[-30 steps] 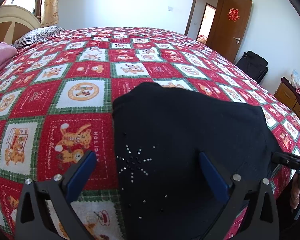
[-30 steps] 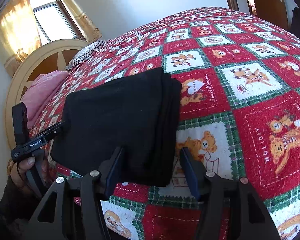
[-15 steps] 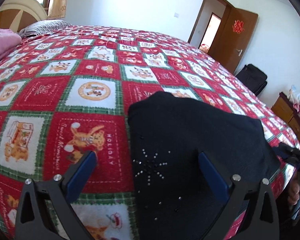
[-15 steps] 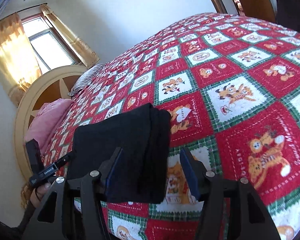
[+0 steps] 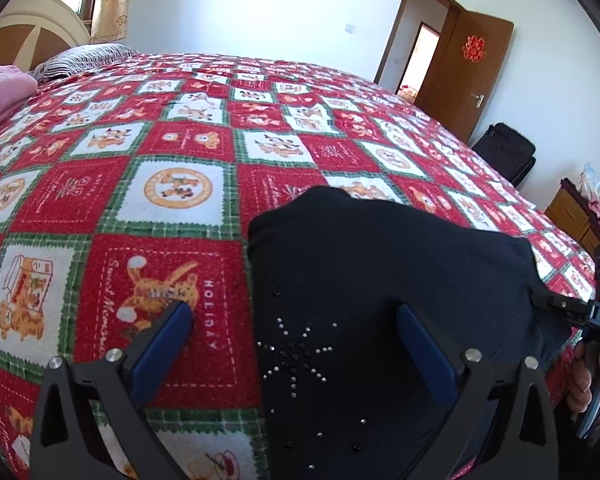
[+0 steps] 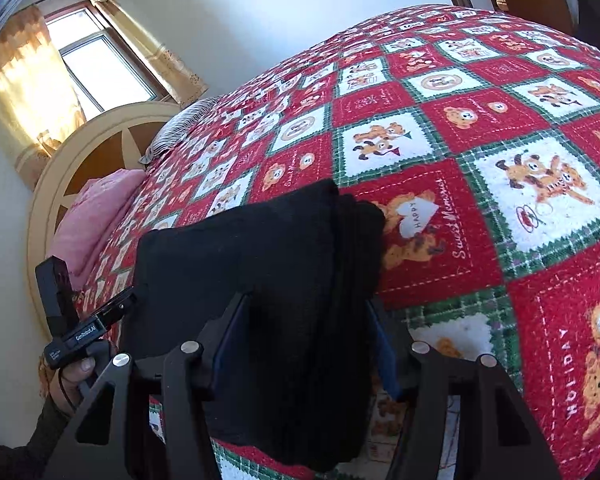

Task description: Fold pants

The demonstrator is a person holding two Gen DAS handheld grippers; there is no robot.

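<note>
Pants (image 5: 380, 300), black with a rhinestone star, lie folded in a compact stack on the bedspread (image 5: 120, 208), lower centre of frame. Left gripper (image 5: 292, 334) spread, hovering over the stack's left edge; right gripper (image 6: 304, 332) spread, straddling the thick fold edge. Best to square the edges, press flat, then back off.

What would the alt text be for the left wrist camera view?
Folded black pants with a rhinestone starburst lie on a red, white and green holiday-print bedspread. The left gripper hovers with jaws open over the pants' left edge. An open brown door stands behind.
</note>
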